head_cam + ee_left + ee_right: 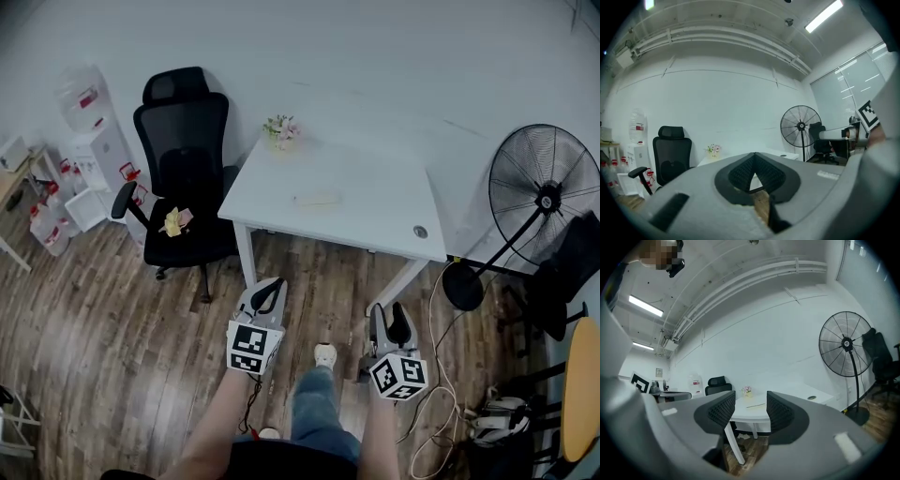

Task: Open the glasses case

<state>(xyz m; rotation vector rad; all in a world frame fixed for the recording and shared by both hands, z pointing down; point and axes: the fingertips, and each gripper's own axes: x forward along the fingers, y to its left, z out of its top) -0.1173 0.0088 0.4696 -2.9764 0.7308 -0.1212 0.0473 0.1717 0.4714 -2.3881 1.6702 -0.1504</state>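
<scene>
1. Distance is the first thing we note. The glasses case (319, 199) lies flat and closed near the middle of the table (384, 211), and both grippers are on the near side of the table, well short of its edge. We judge the task not yet begun.
2. The left gripper (754, 159) has its jaws clenched tip to tip with nothing between them. The right gripper (751, 411) has its jaws released and wide apart, also empty, with the table showing through the gap.
3. First risk: the case is pale on a white table top, so its outline is easy to misjudge. A closing pinch could land on the seam or miss the lid.
4. Second risk: nothing holds the case down. If one gripper pries while the other is not holding the base, we expect the whole case to slide or lift off the table instead of opening.
5. Third risk: if the left jaws arrive at the case clenched, they can only push it, perhaps toward the table's edge.
6. Fourth risk: loose cables (433, 375) run across the floor by the table's near right leg, where a step forward could snag them.
7. The flower pot (281, 132) stands at the table's far left corner, apart from the case. A wide sweep could tip it.
8. Counts:
   - one glasses case
   - one table
   - two grippers
   - one flower pot
   - one office chair (183, 159), left of the table
   - one standing fan (544, 192), right of the table
</scene>
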